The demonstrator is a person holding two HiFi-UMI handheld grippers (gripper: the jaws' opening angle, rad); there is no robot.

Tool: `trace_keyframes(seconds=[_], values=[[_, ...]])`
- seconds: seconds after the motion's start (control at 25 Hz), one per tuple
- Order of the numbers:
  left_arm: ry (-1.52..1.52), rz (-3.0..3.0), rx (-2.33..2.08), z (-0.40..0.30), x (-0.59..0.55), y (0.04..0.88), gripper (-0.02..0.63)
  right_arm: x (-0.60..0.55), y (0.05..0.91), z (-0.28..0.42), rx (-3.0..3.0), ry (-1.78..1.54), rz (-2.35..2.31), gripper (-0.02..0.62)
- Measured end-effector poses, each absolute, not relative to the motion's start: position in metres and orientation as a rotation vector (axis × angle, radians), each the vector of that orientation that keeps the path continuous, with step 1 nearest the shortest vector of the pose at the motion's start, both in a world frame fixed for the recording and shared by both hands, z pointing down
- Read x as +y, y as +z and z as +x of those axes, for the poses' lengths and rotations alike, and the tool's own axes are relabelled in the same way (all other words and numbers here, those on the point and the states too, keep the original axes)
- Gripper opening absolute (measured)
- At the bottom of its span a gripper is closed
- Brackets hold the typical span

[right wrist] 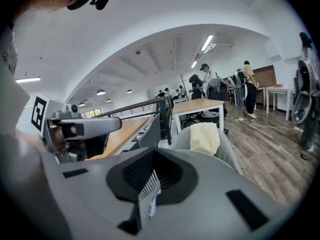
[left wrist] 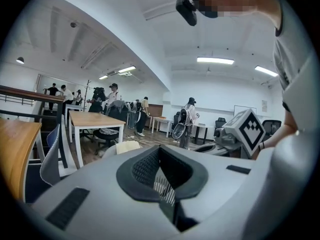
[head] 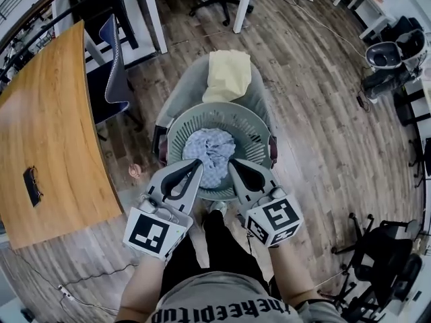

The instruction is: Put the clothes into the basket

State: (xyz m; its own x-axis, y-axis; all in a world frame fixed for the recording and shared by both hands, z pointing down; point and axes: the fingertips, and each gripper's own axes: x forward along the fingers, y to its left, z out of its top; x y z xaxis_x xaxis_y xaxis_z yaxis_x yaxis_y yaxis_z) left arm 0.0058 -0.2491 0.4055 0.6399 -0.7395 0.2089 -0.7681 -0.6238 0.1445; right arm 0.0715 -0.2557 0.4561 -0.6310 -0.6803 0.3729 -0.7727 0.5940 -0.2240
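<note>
Right tongs (head: pixel 235 162) shut, seemingly pinching a sliver of the check cloth (head: pixel 212 147); left tongs (head: pixel 199 162) shut too, tip at the check cloth's near edge, grip unclear; both angle down into the basket (head: pixel 259 130), likely to settle the check cloth, which lies mid-basket; basket sits on a chair (head: pixel 176 89), within easy reach; yellow cloth (head: pixel 227 73) draped behind the basket, not yet in.
</note>
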Motion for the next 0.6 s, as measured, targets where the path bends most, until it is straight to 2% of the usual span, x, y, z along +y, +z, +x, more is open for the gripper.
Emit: trace_keyframes(seconds=[0.6], values=[[0.157, 2.797, -1.093, 0.014, -0.222, 0.375, 0.014, -0.220, 0.395, 0.063, -2.628, 0.379, 1.314, 0.009]])
